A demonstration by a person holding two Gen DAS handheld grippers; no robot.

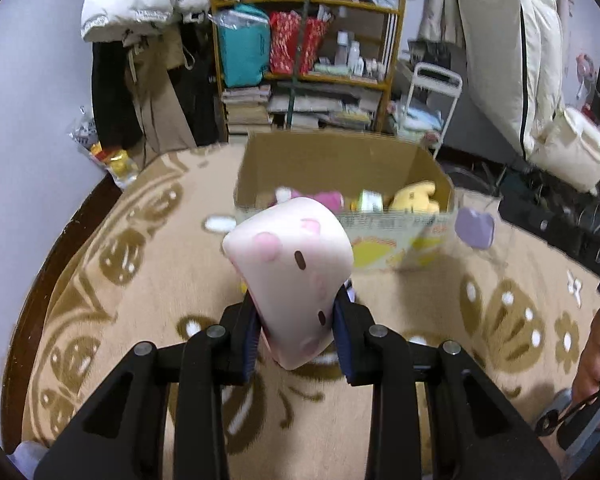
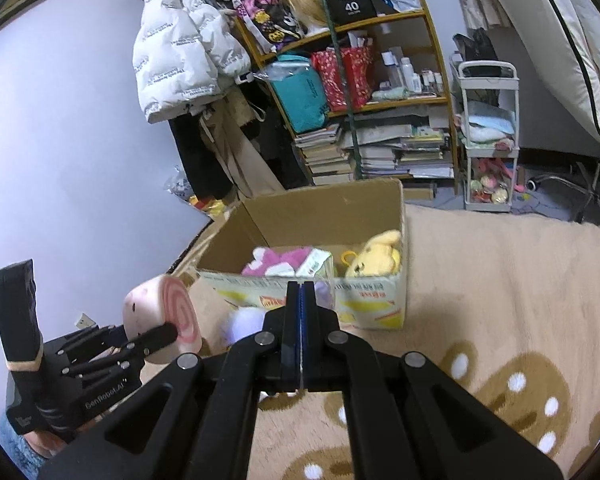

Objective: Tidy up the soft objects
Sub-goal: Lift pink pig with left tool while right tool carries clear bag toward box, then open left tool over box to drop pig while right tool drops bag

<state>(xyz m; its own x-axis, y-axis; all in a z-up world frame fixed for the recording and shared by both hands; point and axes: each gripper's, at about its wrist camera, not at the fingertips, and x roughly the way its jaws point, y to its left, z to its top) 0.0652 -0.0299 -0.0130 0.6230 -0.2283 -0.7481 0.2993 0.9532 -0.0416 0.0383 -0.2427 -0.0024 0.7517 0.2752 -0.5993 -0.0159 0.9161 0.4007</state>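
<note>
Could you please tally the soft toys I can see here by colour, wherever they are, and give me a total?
Pink: 2, the roll-shaped toy held in the left gripper and the plush in the cardboard box
Yellow: 1, the bear plush in the box
Purple: 1, the toy just in front of the box
Total: 4

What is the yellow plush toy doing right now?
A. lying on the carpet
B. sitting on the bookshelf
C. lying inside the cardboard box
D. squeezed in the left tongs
C: the yellow plush toy lies inside the open brown cardboard box, beside a pink and white plush.
</note>
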